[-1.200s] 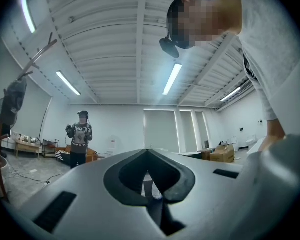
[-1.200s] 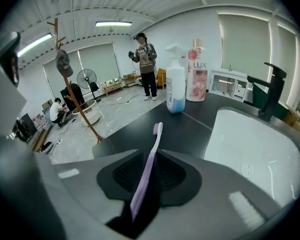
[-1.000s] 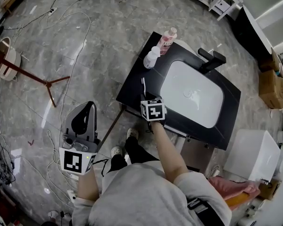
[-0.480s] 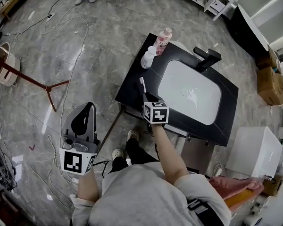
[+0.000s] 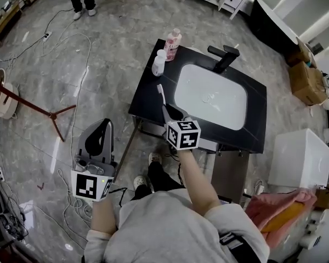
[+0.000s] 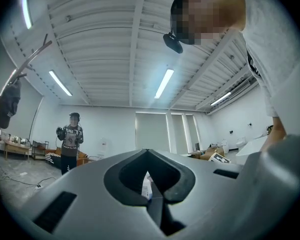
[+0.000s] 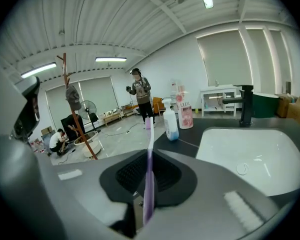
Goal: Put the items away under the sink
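Observation:
My right gripper (image 5: pixel 170 110) is shut on a purple-and-white toothbrush (image 5: pixel 160 93), held upright over the front left part of the black vanity counter (image 5: pixel 144 96). In the right gripper view the toothbrush (image 7: pixel 149 174) stands clamped between the jaws. A white pump bottle (image 5: pixel 159 63) (image 7: pixel 170 120) and a pink bottle (image 5: pixel 172 40) (image 7: pixel 185 112) stand at the counter's far left corner. The white basin (image 5: pixel 210 97) and black faucet (image 5: pixel 223 58) lie to the right. My left gripper (image 5: pixel 98 131) (image 6: pixel 147 151) hangs over the floor, shut and holding nothing, pointing upward.
A white box (image 5: pixel 296 160) stands right of the vanity, with cardboard boxes (image 5: pixel 305 84) behind it. Cables (image 5: pixel 79 70) run across the grey floor. A coat stand (image 5: pixel 30 100) is at the left. A person (image 6: pixel 70 139) stands at the far side of the room.
The head view has shifted, so the vanity now sits higher and more to the left. My right gripper still holds the toothbrush over the counter's front left. The left gripper has hardly moved.

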Demonstrator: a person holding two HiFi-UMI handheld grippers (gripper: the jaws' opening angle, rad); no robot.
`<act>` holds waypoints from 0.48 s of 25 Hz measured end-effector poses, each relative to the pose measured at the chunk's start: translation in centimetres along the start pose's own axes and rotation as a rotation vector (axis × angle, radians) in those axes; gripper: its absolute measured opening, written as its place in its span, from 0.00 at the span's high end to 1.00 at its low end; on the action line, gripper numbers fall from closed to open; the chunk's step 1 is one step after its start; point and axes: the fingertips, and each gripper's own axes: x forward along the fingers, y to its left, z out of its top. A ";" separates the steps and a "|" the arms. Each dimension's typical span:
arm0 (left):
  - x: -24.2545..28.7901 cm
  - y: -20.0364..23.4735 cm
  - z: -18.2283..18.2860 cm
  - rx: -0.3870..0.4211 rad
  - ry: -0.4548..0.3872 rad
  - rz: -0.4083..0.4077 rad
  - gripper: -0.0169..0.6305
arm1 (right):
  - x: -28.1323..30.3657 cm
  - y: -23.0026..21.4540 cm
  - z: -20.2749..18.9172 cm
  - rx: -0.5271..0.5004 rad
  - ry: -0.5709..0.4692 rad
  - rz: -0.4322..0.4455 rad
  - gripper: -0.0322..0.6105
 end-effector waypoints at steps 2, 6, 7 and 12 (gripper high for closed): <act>-0.5 -0.7 0.2 -0.002 -0.003 -0.021 0.96 | -1.5 0.6 0.4 0.004 -0.041 0.006 0.88; -1.5 -2.0 0.6 -0.010 -0.012 -0.066 0.96 | -4.6 1.6 0.9 0.015 -0.125 0.006 0.88; -1.7 -2.4 0.7 -0.011 -0.014 -0.077 0.96 | -5.4 1.7 1.0 0.013 -0.144 0.004 0.88; -2.8 -4.7 1.1 -0.023 -0.033 -0.143 0.96 | -9.9 2.4 1.2 -0.002 -0.230 -0.028 0.88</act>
